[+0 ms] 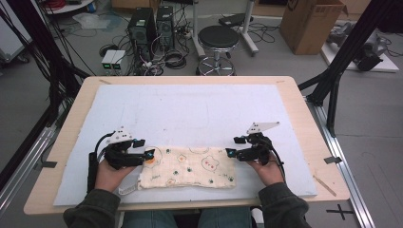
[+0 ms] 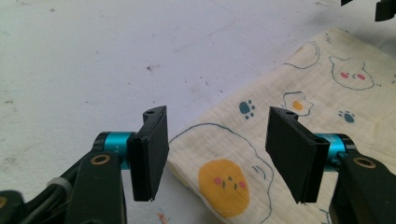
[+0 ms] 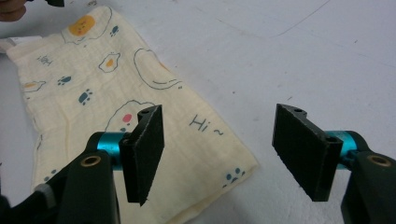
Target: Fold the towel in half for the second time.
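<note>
Two black jaws are seen up close in the left gripper view, and they stand wide apart with nothing pinched between them. Under the gap lies the cloth point(image 2: 261, 158), a pale yellow one with fried eggs, paw prints and little bear faces drawn on it. Its folded corner sits just below and between the jaws, but it is not touched by them.

From above, the cloth point(image 1: 187, 173) is laid flat near the front edge of the white mat point(image 1: 190, 109), which covers the wooden table point(image 1: 309, 123). The left gripper point(image 1: 148, 155) is held at the left end of the cloth, and the right gripper point(image 1: 230, 152) is held at the right end.

Wide-open jaws are also shown in the right gripper view. The cloth point(image 3: 121, 93) is spread under the left jaw there, and its corner with the paw prints ends between the two jaws. Bare mat is seen under the other jaw. Nothing is gripped by either gripper.
</note>
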`<state>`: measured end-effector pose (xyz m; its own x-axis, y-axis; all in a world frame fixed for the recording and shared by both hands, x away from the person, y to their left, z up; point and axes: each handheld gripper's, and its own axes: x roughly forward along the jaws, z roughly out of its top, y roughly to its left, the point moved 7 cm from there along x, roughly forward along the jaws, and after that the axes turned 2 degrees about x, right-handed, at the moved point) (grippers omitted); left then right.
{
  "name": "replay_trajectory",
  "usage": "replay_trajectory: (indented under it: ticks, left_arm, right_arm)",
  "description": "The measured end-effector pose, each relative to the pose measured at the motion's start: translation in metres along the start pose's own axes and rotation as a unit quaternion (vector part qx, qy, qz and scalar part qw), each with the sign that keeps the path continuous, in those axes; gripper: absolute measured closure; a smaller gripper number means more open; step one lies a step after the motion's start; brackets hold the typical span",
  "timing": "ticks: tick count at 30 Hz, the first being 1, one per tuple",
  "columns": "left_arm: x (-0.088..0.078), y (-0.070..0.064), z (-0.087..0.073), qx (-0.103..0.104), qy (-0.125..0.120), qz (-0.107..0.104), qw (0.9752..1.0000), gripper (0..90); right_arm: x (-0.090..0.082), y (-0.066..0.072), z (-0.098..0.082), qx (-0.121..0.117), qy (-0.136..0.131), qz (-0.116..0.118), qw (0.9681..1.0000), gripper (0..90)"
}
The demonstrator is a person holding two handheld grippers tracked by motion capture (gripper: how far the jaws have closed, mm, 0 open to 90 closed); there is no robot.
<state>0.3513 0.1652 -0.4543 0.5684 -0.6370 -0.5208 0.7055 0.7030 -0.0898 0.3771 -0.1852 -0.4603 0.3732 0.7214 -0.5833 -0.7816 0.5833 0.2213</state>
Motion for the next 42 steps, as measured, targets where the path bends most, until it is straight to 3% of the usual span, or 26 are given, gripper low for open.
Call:
replay_trajectory:
  ticks: [15, 20, 24, 29, 34, 38, 42]
  left_arm:
    - [0.004, 0.002, -0.001, 0.001, 0.008, 0.008, 0.9999, 39.0]
    - [0.007, 0.011, 0.000, -0.003, 0.010, 0.031, 0.9995, 45.2]
    - [0.015, 0.023, 0.000, -0.025, 0.015, 0.051, 0.9983, 49.2]
    - [0.027, 0.025, -0.007, -0.051, 0.040, 0.033, 0.9974, 53.5]
    - [0.035, 0.023, -0.014, -0.042, 0.074, 0.019, 0.9962, 58.9]
    - [0.035, 0.024, -0.014, -0.042, 0.076, 0.022, 0.9960, 61.8]
    - [0.035, 0.021, -0.015, -0.027, 0.080, 0.021, 0.9962, 68.7]
  right_arm:
    - [0.001, -0.004, -0.002, -0.002, 0.007, -0.019, 0.9998, 36.5]
    - [0.001, -0.008, -0.002, 0.005, 0.010, -0.031, 0.9995, 42.2]
    - [0.003, -0.017, -0.004, 0.019, 0.020, -0.042, 0.9987, 52.2]
    - [0.008, -0.025, -0.008, 0.041, 0.037, -0.040, 0.9976, 60.7]
    - [0.014, -0.028, -0.012, 0.057, 0.053, -0.028, 0.9966, 64.5]
    - [0.017, -0.027, -0.014, 0.055, 0.062, -0.019, 0.9964, 65.7]
    - [0.019, -0.023, -0.015, 0.052, 0.071, -0.015, 0.9960, 70.4]
